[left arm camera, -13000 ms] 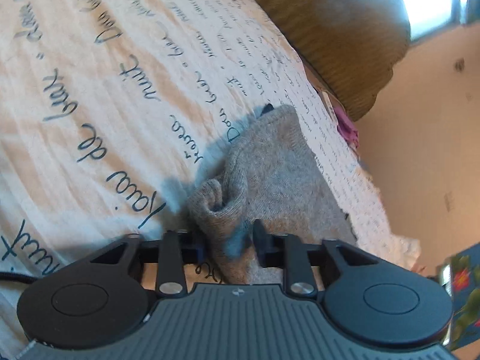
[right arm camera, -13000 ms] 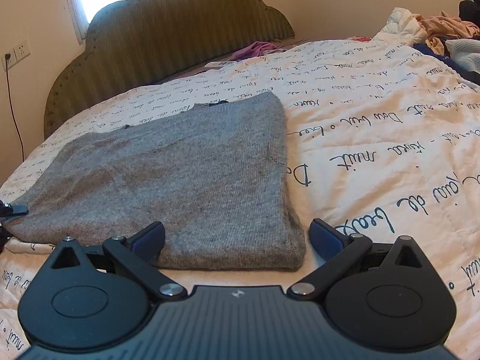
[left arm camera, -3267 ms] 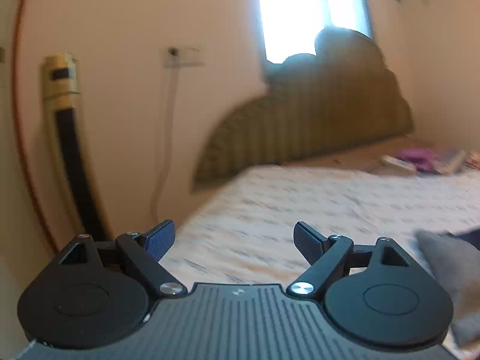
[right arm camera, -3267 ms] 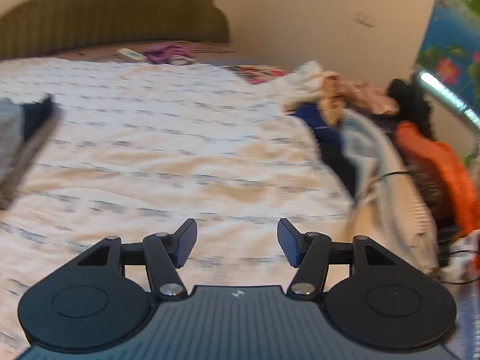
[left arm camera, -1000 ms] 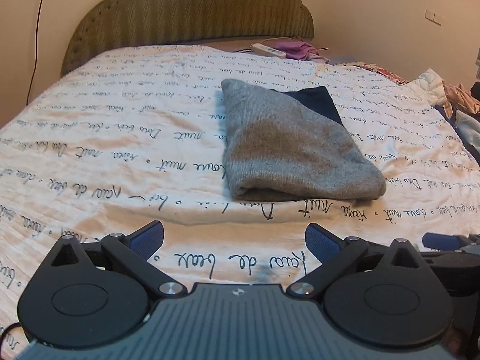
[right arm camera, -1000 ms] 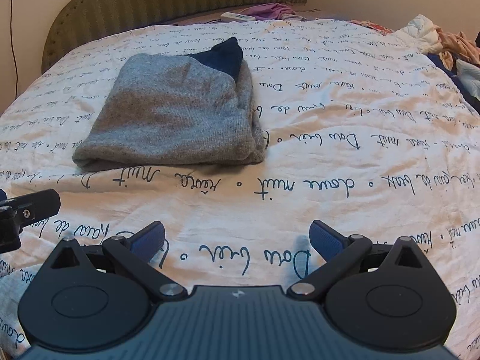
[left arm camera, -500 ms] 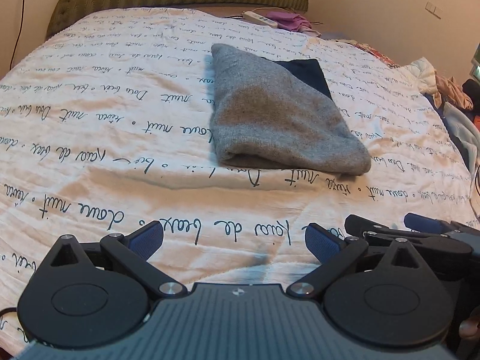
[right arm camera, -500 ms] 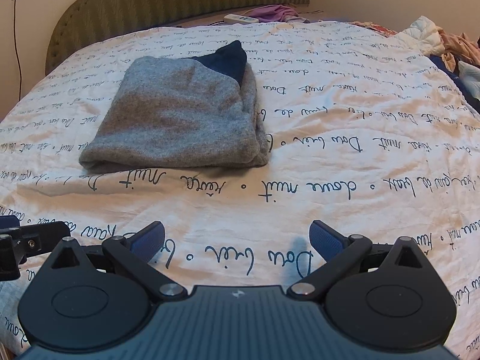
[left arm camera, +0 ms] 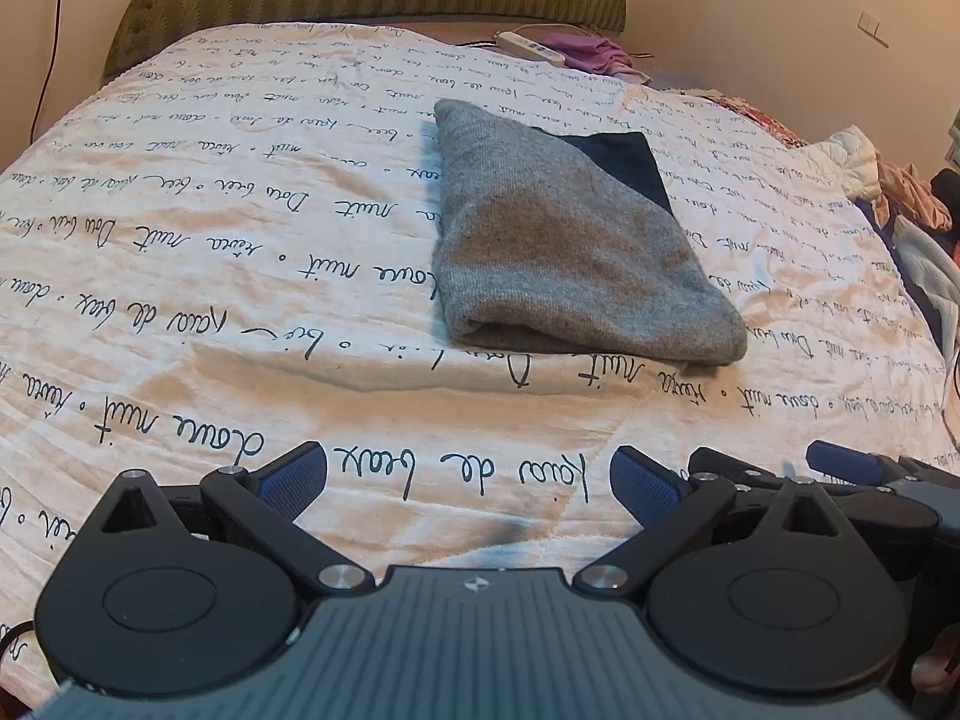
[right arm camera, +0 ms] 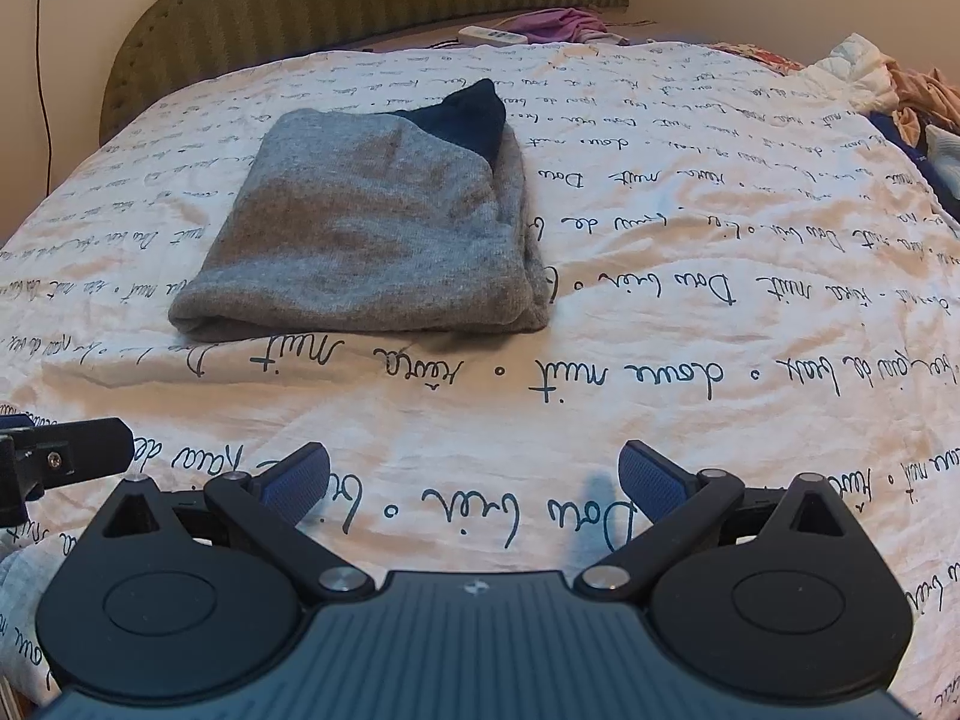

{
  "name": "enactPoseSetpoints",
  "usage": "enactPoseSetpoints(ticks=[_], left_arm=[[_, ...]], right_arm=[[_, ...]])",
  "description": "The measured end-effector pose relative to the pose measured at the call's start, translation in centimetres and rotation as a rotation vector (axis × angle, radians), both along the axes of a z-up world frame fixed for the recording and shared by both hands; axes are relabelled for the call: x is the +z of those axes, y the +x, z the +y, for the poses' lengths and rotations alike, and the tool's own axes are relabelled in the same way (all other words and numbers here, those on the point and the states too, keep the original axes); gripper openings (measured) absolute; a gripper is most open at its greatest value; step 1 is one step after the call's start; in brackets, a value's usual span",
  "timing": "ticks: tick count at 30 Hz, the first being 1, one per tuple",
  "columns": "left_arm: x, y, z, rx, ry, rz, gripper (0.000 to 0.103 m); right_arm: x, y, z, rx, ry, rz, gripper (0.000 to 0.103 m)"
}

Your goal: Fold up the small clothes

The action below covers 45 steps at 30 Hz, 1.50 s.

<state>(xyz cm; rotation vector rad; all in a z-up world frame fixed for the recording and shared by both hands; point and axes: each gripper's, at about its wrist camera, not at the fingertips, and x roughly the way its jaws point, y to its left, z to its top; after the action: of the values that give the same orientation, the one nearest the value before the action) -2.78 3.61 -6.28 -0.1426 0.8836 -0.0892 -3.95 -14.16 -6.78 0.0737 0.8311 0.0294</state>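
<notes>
Left wrist view: grey sweater (left arm camera: 564, 252), folded, dark lining showing, lying mid-bedspread (left arm camera: 180, 276). Left gripper (left arm camera: 468, 474) spread wide, empty. Right gripper (right arm camera: 474, 477) likewise spread, empty, both hovering near the bed's foot, well apart from the sweater.

My grey sweater (left arm camera: 558, 252) shows a navy patch; the bedspread (left arm camera: 210, 228) is cream with black handwriting, the headboard (right arm camera: 336, 6) olive, ribbed.
</notes>
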Motion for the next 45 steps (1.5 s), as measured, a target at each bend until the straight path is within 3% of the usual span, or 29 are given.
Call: enactPoseSetpoints(ticks=[3, 12, 15, 18, 21, 23, 27, 33, 38, 42, 45], left_arm=[[-0.2, 0.1, 0.6, -0.003, -0.067, 0.022, 0.101], [-0.1, 0.3, 0.5, 0.014, 0.001, 0.031, 0.102], [0.1, 0.4, 0.5, 0.001, 0.004, 0.034, 0.102], [0.3, 0.2, 0.8, 0.017, -0.043, 0.019, 0.102], [0.7, 0.0, 1.1, 0.050, -0.045, 0.000, 0.096], [0.6, 0.6, 1.4, 0.042, -0.054, 0.047, 0.091], [0.1, 0.9, 1.9, 0.025, -0.015, 0.075, 0.093], [0.2, 0.4, 1.7, 0.006, 0.070, 0.027, 0.102], [0.0, 0.5, 1.5, -0.010, 0.066, 0.028, 0.102], [-0.3, 0.8, 2.0, 0.003, 0.013, 0.049, 0.102], [-0.3, 0.8, 1.8, 0.007, 0.068, 0.039, 0.102]], right_arm=[[0.0, 0.0, 0.1, 0.005, -0.001, 0.001, 0.103], [0.0, 0.1, 0.1, 0.009, 0.003, 0.002, 0.103], [0.0, 0.1, 0.1, 0.013, 0.001, 0.000, 0.103], [0.0, 0.0, 0.1, 0.015, 0.003, -0.001, 0.103], [0.1, 0.0, 0.0, 0.014, 0.005, -0.002, 0.103], [0.1, 0.0, 0.0, 0.013, 0.005, -0.003, 0.103], [0.1, -0.1, 0.1, 0.022, 0.003, -0.003, 0.103], [0.0, -0.2, 0.5, 0.037, 0.000, -0.001, 0.103], [0.0, -0.2, 0.6, 0.040, 0.002, -0.002, 0.103], [-0.1, -0.2, 0.6, 0.039, 0.003, 0.000, 0.103], [-0.1, -0.2, 0.5, 0.041, 0.007, 0.000, 0.103]])
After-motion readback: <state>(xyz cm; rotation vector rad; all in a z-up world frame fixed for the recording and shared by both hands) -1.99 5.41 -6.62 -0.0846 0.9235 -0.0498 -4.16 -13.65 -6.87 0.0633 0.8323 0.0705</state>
